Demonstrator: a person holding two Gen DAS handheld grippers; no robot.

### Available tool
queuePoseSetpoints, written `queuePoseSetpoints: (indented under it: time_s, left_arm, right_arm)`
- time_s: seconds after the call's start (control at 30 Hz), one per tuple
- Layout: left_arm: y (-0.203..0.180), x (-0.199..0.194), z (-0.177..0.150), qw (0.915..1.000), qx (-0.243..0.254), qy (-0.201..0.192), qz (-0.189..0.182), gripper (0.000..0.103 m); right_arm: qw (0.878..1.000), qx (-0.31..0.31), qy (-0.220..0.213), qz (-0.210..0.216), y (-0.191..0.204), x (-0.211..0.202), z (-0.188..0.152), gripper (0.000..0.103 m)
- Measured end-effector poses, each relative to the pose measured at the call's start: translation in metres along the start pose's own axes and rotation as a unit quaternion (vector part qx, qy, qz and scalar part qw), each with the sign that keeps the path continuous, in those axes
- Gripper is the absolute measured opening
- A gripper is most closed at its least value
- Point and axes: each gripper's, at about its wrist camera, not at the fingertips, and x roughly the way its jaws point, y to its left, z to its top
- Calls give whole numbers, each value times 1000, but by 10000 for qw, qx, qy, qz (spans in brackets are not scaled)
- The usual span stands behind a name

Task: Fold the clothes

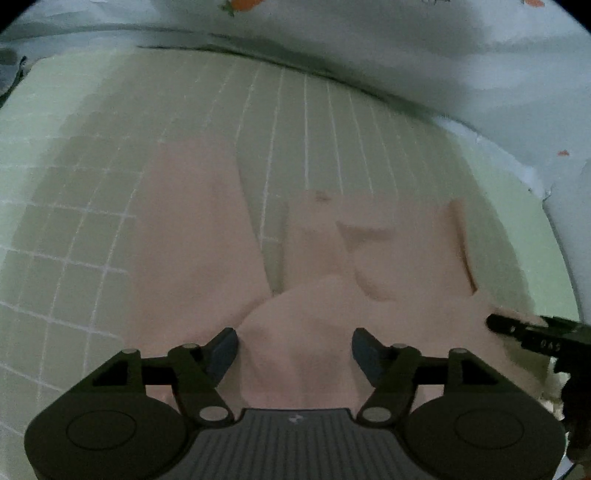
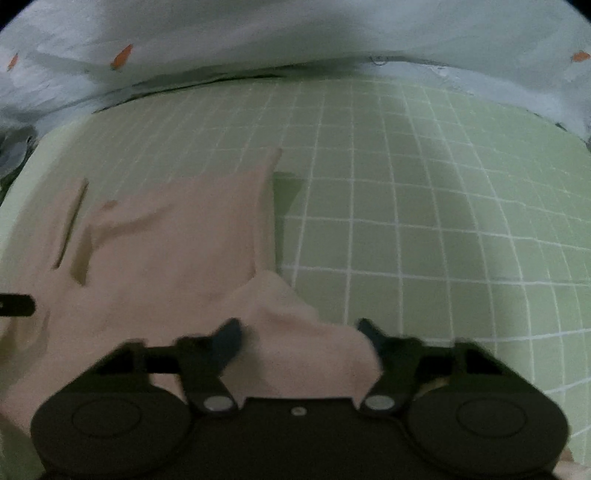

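A pale pink garment (image 1: 207, 236) lies crumpled on a green mat with a white grid (image 1: 74, 229). My left gripper (image 1: 294, 350) is open, its fingers wide apart on either side of a raised fold of the pink cloth. In the right wrist view the same garment (image 2: 166, 236) covers the left half of the mat (image 2: 424, 221). My right gripper (image 2: 303, 341) is open, its fingers either side of a bunched corner of the cloth. The right gripper's tip also shows in the left wrist view (image 1: 532, 332) at the right edge, on the cloth.
A white sheet with small orange prints (image 1: 424, 44) surrounds the mat at the back and right; it also shows in the right wrist view (image 2: 258, 33). The left gripper's tip (image 2: 16, 304) shows at the left edge of the right wrist view.
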Motion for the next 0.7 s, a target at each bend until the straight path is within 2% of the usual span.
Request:
queuePoseSetpoints:
  time_s: [0.03, 0.07, 0.17, 0.3, 0.43, 0.57, 0.7]
  left_arm:
    - [-1, 1, -2, 10000, 16, 49, 41, 33]
    - [-2, 2, -3, 9999, 12, 67, 98, 20]
    - [-4, -4, -8, 9999, -66, -68, 120, 7]
    - [-15, -24, -9, 9986, -20, -464, 264, 6]
    - [-34, -63, 1, 9924, 127, -1143, 426, 6]
    - [-61, -113, 16, 9772, 308, -2027, 553, 6]
    - [-88, -164, 37, 9570, 414, -2819, 536, 6]
  right_arm:
    - [10000, -40, -39, -19, 0, -4, -2, 33]
    - [9999, -49, -101, -10, 0, -9, -4, 22]
    - [9992, -46, -389, 26, -2, -27, -10, 14]
    - [9964, -114, -841, -72, 1, -56, -11, 12]
    - [9888, -206, -1470, -155, 3, -91, -9, 12]
    - [9742, -251, -2233, -216, 3, -136, 1, 10]
    - [9554, -224, -2939, -204, 1, -181, 16, 9]
